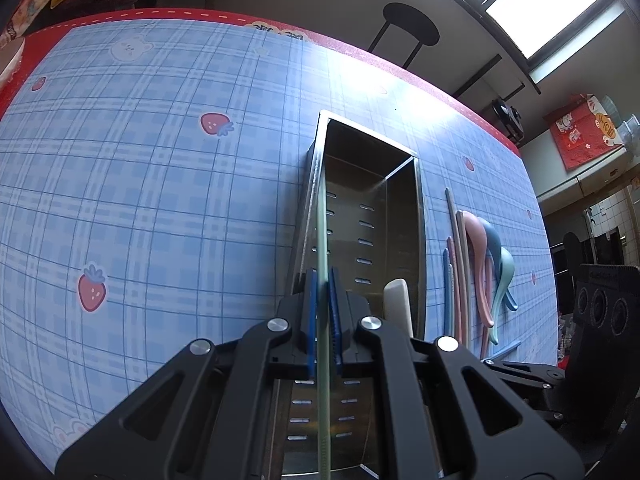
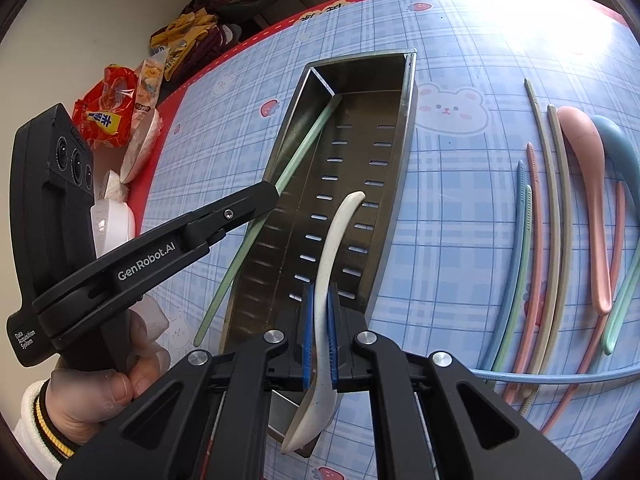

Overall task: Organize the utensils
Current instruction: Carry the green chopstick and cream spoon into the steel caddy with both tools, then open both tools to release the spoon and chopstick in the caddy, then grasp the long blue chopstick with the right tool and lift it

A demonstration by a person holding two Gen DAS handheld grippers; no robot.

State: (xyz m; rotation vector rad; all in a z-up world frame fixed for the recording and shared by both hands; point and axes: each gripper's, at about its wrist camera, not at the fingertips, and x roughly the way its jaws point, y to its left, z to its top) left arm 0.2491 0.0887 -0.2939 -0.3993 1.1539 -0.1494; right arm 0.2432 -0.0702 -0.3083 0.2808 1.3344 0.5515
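Note:
A steel utensil tray (image 1: 418, 216) (image 2: 408, 120) with a slotted bottom lies on the blue plaid tablecloth. My left gripper (image 1: 322, 280) (image 2: 270, 196) is shut on a pale green chopstick (image 1: 323, 240) (image 2: 304, 144). The chopstick slants over the tray's left wall, its far tip in the far left corner. My right gripper (image 2: 320, 292) is shut on the handle of a white spoon (image 2: 334, 240) (image 1: 396, 300), which hangs over the tray's near half, bowl end toward the camera.
To the right of the tray lie several loose chopsticks (image 2: 536, 240) (image 1: 456, 280), a pink spoon (image 2: 584, 184) and a blue spoon (image 2: 624, 148). Snack packets (image 2: 108, 112) and white bowls (image 2: 140, 152) crowd the table's left edge. A black stool (image 1: 408, 28) stands beyond the table.

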